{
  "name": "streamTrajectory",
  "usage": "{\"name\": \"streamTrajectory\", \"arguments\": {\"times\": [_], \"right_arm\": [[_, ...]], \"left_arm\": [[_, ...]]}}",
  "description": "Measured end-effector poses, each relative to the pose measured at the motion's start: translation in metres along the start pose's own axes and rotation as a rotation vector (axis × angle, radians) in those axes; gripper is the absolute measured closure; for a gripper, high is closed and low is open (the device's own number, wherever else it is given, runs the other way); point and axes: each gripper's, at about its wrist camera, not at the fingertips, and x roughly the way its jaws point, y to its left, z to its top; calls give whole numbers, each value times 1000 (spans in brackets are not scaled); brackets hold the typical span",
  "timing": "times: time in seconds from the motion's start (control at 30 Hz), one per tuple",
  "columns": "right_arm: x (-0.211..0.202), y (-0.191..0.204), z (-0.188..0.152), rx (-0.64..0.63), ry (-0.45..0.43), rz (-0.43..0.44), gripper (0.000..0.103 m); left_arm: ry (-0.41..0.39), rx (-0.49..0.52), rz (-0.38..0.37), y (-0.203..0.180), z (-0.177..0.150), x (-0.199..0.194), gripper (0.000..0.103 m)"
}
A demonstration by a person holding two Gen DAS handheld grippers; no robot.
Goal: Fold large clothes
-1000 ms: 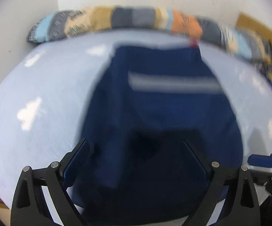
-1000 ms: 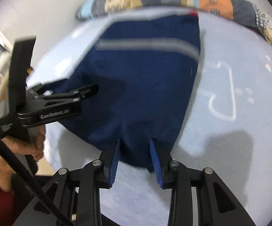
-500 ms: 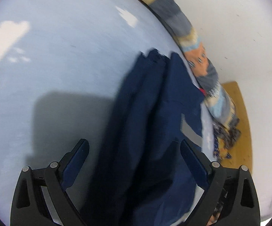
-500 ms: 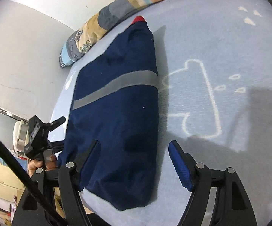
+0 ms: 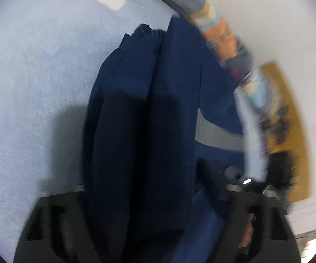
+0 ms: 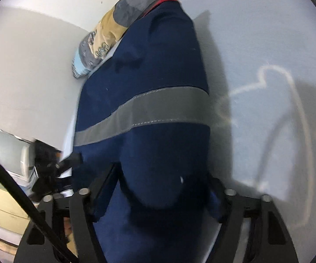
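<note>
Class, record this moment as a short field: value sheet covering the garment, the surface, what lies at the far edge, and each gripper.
garment: navy blue work garment with a grey reflective stripe, folded lengthwise
surface: pale blue sheet with white cloud prints
far edge: patchwork patterned quilt, rolled along the white wall
left gripper: open, fingers straddling the garment's near end
right gripper: open, fingers either side of the fold

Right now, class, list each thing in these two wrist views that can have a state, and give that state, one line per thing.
Navy garment: folded into a long narrow stack, grey reflective band facing up, lying on the pale blue sheet.
Left gripper: fingers spread wide, folded cloth between them; blurred.
Right gripper: fingers spread wide, garment's near end between them.
Patchwork blanket: rolled up along the wall.
</note>
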Motion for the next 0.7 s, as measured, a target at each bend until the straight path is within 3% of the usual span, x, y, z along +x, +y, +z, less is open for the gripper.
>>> {"name": "streamTrajectory", "arguments": {"times": [0.07,0.13,0.23,0.43,0.47,0.5,0.57,0.63,0.7], "right_arm": [[-4,14,-1,-62,-14,-62,58],[-15,28,-2,-114,-36,-93,68],[-43,47,-8,-188,-83,-134,71],[-138,27,-23,-186,-161,-166,71],[-147,18,-24,-168,-161,-165,70],[-158,2,-29,-132,-157,-166,68],[-162,-25,-35,-74,-137,-228,46],[-173,-51,-45,-23,-119,-406,44],[-197,-57,-55,-17,-141,-438,44]], "left_arm": [[-26,52,57,-18,-4,-2,56],[-45,97,99,-35,-8,-7,63],[-72,146,85,-65,-19,-18,72],[-87,239,-15,-134,-60,-26,71],[-79,246,-18,-142,-66,-19,66],[-79,248,14,-146,-71,-12,53],[-80,238,124,-149,-81,8,47],[-89,218,175,-149,-90,12,46],[-173,257,240,-165,-100,-2,44]]}}
